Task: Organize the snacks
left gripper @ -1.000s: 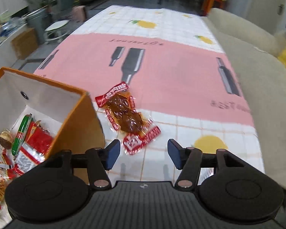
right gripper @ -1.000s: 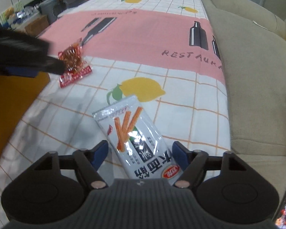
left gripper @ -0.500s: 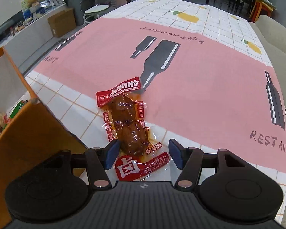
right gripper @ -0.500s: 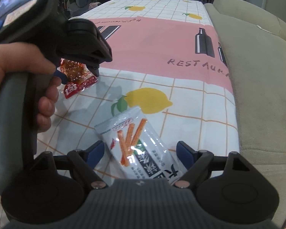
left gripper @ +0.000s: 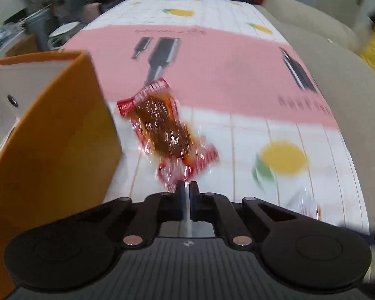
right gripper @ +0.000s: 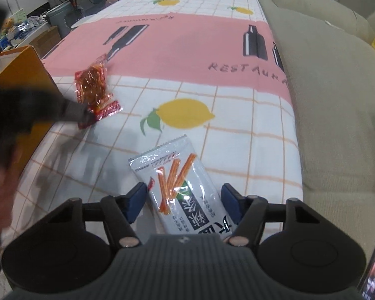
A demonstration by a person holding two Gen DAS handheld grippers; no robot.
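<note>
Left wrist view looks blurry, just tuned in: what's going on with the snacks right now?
The left claw is shut on the bottom edge of the red clear-wrapped packet of brown braised meat, held beside the orange cardboard box. The blur suggests it is moving. The right claw is open, its fingers either side of the white foil packet printed with orange sticks, which lies flat on the lemon-print checked tablecloth. That packet is not yet gripped.

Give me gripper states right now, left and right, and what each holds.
Left gripper: closed on the edge of the red meat snack packet.
Right gripper: open, holding nothing; the white stick-snack packet lies between its jaws.
</note>
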